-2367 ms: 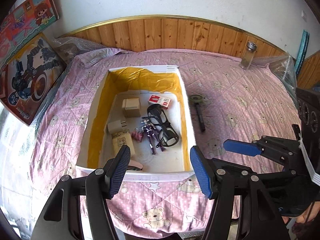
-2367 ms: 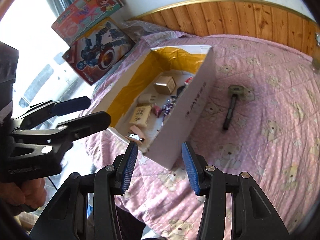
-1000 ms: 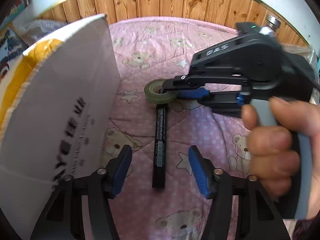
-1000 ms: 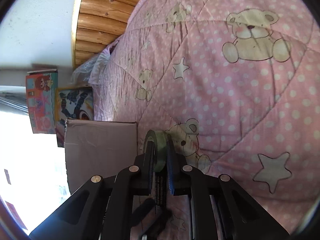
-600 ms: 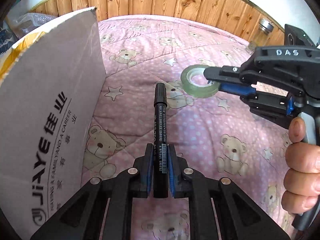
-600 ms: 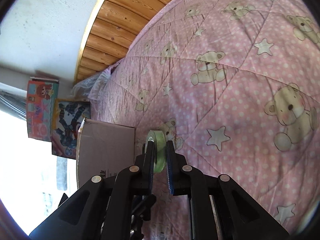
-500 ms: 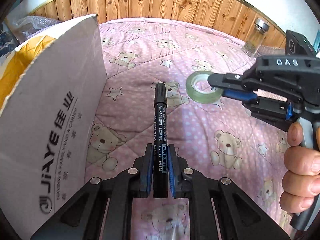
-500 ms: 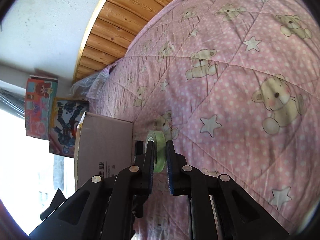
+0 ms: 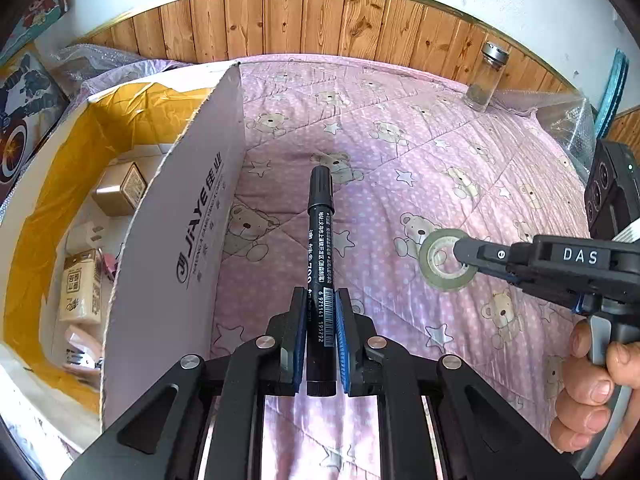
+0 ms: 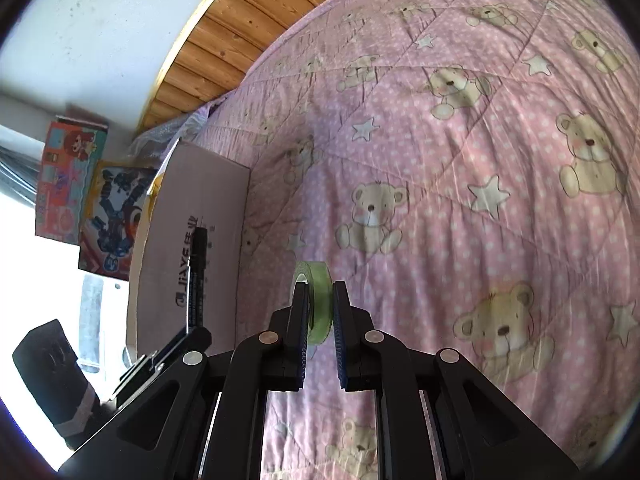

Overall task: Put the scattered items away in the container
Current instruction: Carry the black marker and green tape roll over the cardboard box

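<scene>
The bed (image 9: 440, 152) fills the room's middle, spread with a pink quilt (image 10: 460, 200) dotted with bears and stars, wood panelling (image 9: 304, 20) running behind it. On the quilt sits the cardboard box (image 9: 192, 240), white outside with printed lettering, yellow lining inside, its near wall standing tall just beside the left claw. Down in the box I can see a small brown carton (image 9: 118, 192), a white plug adapter (image 9: 86, 234), a tissue pack (image 9: 78, 292) and some smaller bits near the near corner that are too dim to name.

Against the wall beyond the box lean two toy boxes (image 10: 96, 200). At the far edge of the bed stands a glass jar (image 9: 486, 76) with a metal cap, upright, next to crinkled clear plastic (image 9: 560, 112).

Now the left claw (image 9: 321, 316): its blue pads are clamped tight on a black marker (image 9: 320, 240), gripping the barcode end, cap pointing away, held above the quilt just right of the box wall.

The right claw (image 10: 320, 316) is closed on a roll of greenish tape (image 10: 318, 300), pinching it edge-on, lifted clear of the quilt and well to the right of the marker. A hand (image 9: 592, 392) wraps the right tool's grip, fingers on the trigger.
</scene>
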Demonstrator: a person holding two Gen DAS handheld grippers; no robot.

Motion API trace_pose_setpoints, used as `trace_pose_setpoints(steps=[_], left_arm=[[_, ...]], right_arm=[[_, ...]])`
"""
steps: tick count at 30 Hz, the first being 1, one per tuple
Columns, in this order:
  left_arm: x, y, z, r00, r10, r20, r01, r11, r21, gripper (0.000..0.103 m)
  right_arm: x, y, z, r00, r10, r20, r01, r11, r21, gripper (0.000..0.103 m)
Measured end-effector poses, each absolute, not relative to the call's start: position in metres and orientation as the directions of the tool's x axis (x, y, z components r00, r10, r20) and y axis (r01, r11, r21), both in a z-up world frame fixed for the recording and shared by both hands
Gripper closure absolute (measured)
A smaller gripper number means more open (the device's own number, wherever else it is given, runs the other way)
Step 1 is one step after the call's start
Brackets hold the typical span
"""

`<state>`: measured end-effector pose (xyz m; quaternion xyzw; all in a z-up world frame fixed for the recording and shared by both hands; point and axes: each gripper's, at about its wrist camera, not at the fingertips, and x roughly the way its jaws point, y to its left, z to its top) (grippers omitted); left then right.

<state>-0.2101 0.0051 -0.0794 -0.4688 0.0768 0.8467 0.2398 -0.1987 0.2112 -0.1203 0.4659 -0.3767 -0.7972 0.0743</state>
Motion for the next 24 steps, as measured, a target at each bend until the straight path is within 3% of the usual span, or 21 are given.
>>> trace_pose_setpoints(steps=[24], left_arm=[[-0.134,-0.065,-0.014,-0.5,0.454,-0.737,-0.499,-0.847,-0.183,0.089]], right_arm=[[-0.114,0.128,-0.05,-0.584,-0.487,-0.65,-0.083,-0.761,0.644,0.091]])
